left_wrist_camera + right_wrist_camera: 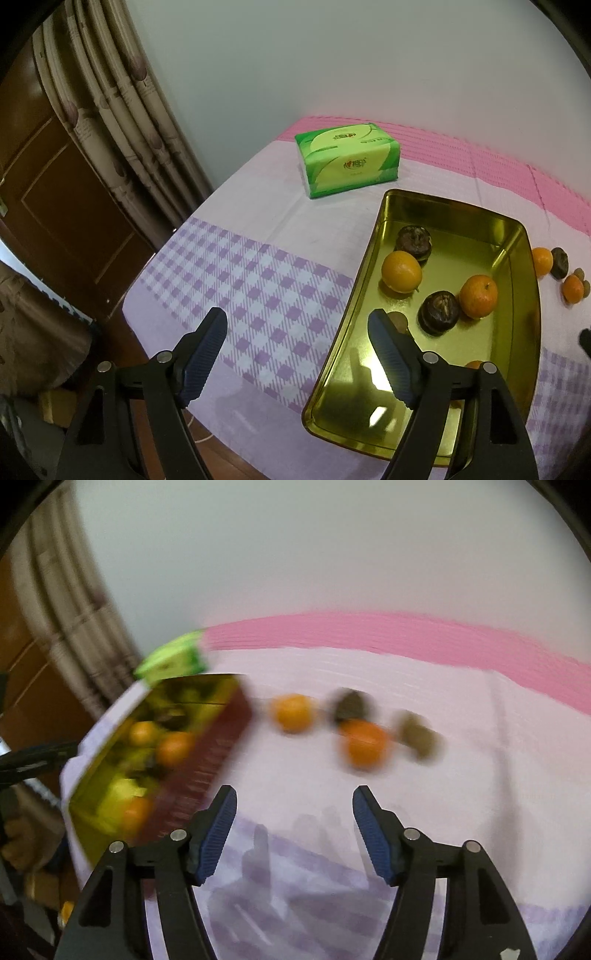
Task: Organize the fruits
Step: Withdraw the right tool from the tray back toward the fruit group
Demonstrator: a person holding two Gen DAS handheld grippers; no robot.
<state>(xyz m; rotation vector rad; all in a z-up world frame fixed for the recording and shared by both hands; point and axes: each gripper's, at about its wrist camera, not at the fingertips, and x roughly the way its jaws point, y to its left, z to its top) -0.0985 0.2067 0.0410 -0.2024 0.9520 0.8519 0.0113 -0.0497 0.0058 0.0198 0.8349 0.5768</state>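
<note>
Gold tray is seen on a checked cloth, right of the left gripper. 2 oranges and 2 dark brown fruits are counted inside it; a small brownish fruit and an orange bit are half hidden behind the gripper's right finger. Left gripper's jaws are held well apart, nothing gripped, right finger over the tray, left finger over the cloth. Green tissue pack is placed behind the tray. Outside the tray, loose fruit is seen in the blurred right wrist view: 2 oranges, 1 dark fruit, 1 olive-brown fruit. Right gripper is shown with jaws parted and empty over bare cloth, near the loose fruit, none touched.
</note>
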